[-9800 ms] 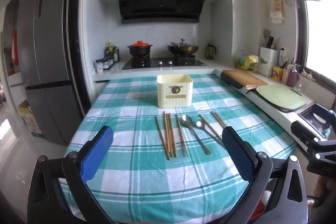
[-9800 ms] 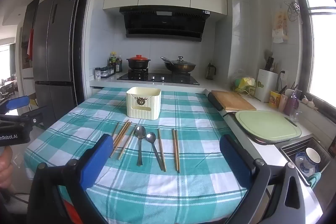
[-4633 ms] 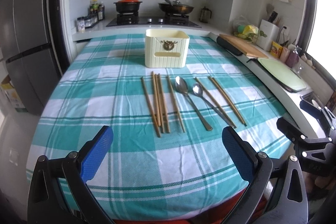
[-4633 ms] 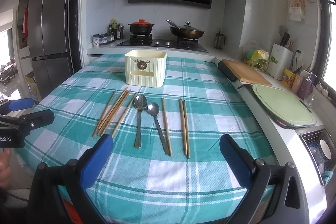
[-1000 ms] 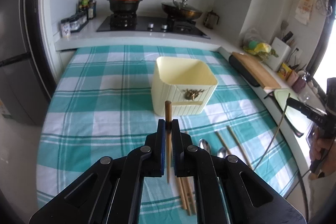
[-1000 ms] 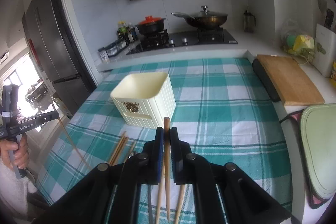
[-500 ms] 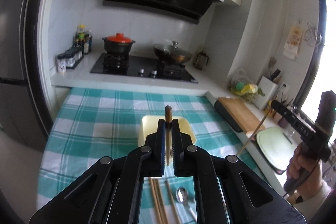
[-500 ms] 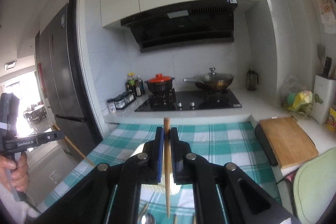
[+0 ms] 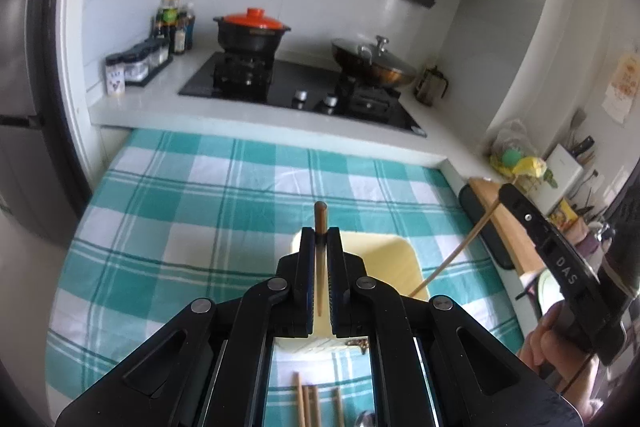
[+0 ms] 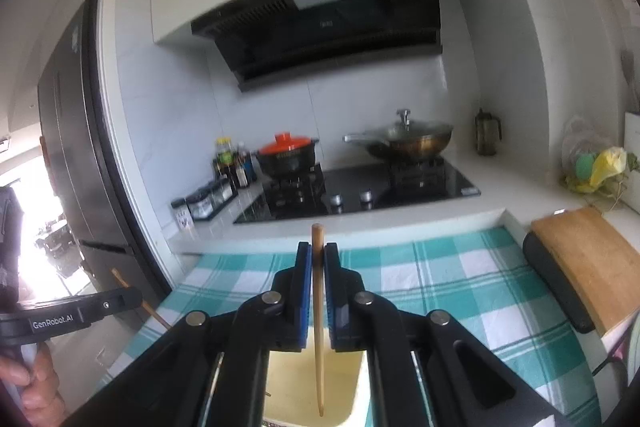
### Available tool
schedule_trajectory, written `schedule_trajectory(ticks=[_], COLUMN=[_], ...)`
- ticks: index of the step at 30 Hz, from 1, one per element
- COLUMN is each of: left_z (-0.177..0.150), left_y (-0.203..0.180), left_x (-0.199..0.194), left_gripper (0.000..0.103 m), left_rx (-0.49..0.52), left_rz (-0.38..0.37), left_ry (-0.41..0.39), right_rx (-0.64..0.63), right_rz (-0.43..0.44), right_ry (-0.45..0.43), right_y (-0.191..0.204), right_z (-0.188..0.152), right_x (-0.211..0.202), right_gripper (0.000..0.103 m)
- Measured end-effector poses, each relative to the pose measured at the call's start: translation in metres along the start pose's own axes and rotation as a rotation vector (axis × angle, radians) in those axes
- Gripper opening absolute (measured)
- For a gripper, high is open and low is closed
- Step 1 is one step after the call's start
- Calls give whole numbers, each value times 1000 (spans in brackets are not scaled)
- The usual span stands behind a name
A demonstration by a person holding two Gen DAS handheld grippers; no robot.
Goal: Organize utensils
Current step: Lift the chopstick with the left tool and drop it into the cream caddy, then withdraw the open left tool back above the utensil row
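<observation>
Both grippers pinch one chopstick each. Your left gripper [image 9: 320,239] has its blue pads pressed onto a wooden chopstick [image 9: 319,259], thick end poking up past the fingertips, thin tip hanging down between the jaws. It sits above the cream utensil box [image 9: 396,259], whose open top shows just behind and right of the fingers. Your right gripper [image 10: 317,255] clamps a second chopstick [image 10: 318,327] the same way: butt end up, tapered tip pointing down into the box's open mouth [image 10: 292,371]; whether the tip touches the inside, you cannot tell. From the left wrist view, that right-hand tool [image 9: 560,267] shows at the right edge, its chopstick slanting down toward the box's right rim. From the right wrist view, the left-hand tool [image 10: 76,311] shows at the left edge with its stick angled. Box stands on the teal checked tablecloth [image 9: 200,211]. More chopsticks [image 9: 308,407] lie on the cloth in front of the box, and a spoon bowl [image 9: 366,419] just shows at the bottom edge beside them. Behind the table: stove [image 9: 300,83], red-lidded pot [image 9: 250,31], lidded wok [image 9: 372,63].
</observation>
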State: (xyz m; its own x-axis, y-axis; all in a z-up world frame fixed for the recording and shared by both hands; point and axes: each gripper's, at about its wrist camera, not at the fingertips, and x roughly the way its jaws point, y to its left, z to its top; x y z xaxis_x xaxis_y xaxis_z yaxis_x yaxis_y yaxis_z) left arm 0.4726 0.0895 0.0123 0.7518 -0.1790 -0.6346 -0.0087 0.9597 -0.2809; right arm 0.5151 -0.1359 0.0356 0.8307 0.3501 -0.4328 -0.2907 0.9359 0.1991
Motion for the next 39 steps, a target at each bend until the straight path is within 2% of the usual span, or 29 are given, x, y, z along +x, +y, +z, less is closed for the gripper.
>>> schedule_trajectory(ticks=[5, 7, 8, 9, 10, 11, 15, 17, 20, 23, 28, 32, 36, 39], left_z=[-9, -13, -15, -17, -19, -22, -36, -48, -75, -109, -182, -236, -273, -289], left_y=[1, 0, 0, 2, 4, 6, 17, 23, 31, 35, 28, 13, 0, -11], left_x=[39, 44, 44, 42, 37, 29, -2, -22, -56, -87, -137, -153, -154, -157], left_gripper=[4, 8, 22, 34, 58, 70, 71, 76, 83, 83, 91, 92, 92, 92], left_rx=[32, 44, 48, 48, 45, 43, 77, 92, 113, 146, 195, 204, 137, 119], left_rz=[38, 67, 73, 73, 75, 81, 74, 70, 66, 81, 115, 125, 63, 21], left_ry=[101, 113, 114, 111, 98, 76, 47, 41, 33, 36, -8, -31, -6, -33], right_rx=[-7, 6, 8, 6, -1, -10, -52, -71, -113, -154, -148, -182, -209, -212], right_rz=[-5, -15, -14, -14, -19, -23, -16, -16, -7, -4, -1, -26, -45, -62], right_ry=[193, 209, 208, 202, 189, 169, 129, 112, 94, 90, 86, 86, 102, 113], right_y=[2, 0, 0, 0, 1, 1, 2, 3, 4, 5, 1, 7, 13, 14], right_z=[-22, -29, -33, -34, -35, -37, -41, -46, -58, -80, -133, -183, -226, -252], right_x=[45, 47, 46, 43, 38, 32, 0, -23, -60, -101, -169, -211, -241, -261], right_gripper=[8, 8, 13, 29, 42, 61, 63, 63, 63, 63, 63, 63, 63, 63])
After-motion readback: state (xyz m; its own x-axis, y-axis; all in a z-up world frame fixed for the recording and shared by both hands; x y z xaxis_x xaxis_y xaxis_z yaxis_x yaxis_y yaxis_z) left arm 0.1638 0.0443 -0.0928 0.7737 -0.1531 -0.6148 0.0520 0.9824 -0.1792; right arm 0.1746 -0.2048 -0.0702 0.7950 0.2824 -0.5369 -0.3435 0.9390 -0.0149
